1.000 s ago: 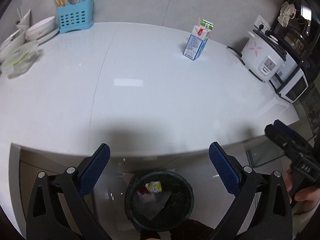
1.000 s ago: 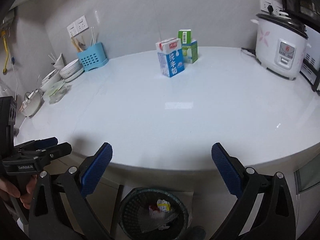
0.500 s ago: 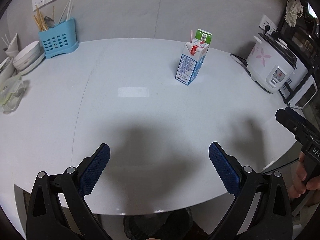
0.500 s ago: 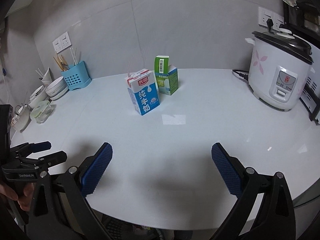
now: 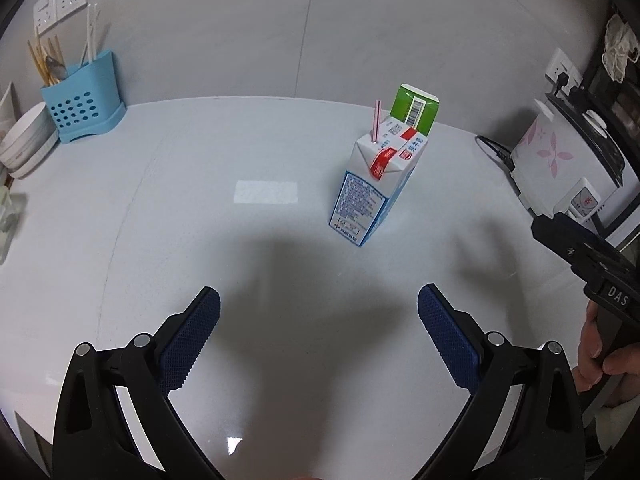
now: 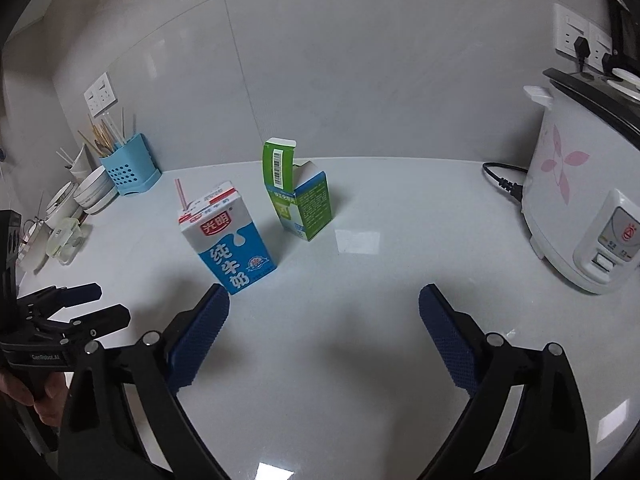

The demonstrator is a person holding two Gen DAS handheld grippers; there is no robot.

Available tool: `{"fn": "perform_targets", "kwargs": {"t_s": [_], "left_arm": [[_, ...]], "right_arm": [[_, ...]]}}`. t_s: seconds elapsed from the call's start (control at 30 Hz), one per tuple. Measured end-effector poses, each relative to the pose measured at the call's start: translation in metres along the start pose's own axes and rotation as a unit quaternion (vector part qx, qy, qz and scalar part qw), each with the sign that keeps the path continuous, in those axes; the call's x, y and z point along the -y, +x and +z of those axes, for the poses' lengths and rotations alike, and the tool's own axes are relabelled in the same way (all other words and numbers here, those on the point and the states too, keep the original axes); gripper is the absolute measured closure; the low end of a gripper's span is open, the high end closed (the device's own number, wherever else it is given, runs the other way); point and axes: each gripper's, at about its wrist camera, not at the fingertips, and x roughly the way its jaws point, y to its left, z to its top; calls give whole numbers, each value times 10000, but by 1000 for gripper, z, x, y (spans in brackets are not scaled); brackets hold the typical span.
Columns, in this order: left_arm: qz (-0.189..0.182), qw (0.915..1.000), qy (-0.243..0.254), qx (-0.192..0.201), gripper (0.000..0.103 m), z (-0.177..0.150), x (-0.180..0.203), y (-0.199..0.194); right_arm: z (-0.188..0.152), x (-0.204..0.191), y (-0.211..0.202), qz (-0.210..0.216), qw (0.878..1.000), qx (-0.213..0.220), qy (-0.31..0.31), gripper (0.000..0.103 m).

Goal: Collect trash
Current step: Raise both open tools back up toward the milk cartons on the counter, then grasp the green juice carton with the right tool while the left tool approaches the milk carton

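Note:
A blue and white milk carton (image 5: 372, 192) with a red-striped straw stands upright on the white counter (image 5: 200, 208); it also shows in the right wrist view (image 6: 230, 246). A green carton (image 6: 300, 196) with its top flap open stands just behind it, partly hidden in the left wrist view (image 5: 416, 110). My left gripper (image 5: 319, 328) is open and empty, above the counter short of the milk carton. My right gripper (image 6: 324, 328) is open and empty, with the milk carton just beyond its left finger.
A white rice cooker (image 6: 584, 208) with a black cord stands at the right. A blue utensil holder (image 5: 82, 98) and stacked bowls (image 5: 26, 140) stand at the back left. The other gripper shows at each view's edge (image 5: 592, 264) (image 6: 60, 320).
Both grippers have moved up from the counter's front edge and forward over it toward the cartons. The black bin below the edge has dropped out of view. Both stayed open.

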Motion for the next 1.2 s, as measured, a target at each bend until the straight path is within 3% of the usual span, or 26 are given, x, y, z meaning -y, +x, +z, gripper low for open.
{"fn": "perform_targets", "kwargs": {"t_s": [0.5, 1.0, 1.2], "left_arm": [[54, 9992, 385, -55, 6, 47, 34, 47], [307, 9992, 226, -106, 6, 58, 35, 87], [398, 9992, 104, -22, 10, 59, 32, 90]], "right_arm": [[59, 13, 78, 732, 9956, -321, -481, 20], [87, -4, 144, 921, 9876, -726, -1048, 24], [88, -7, 157, 1009, 9853, -847, -1089, 37]]}}
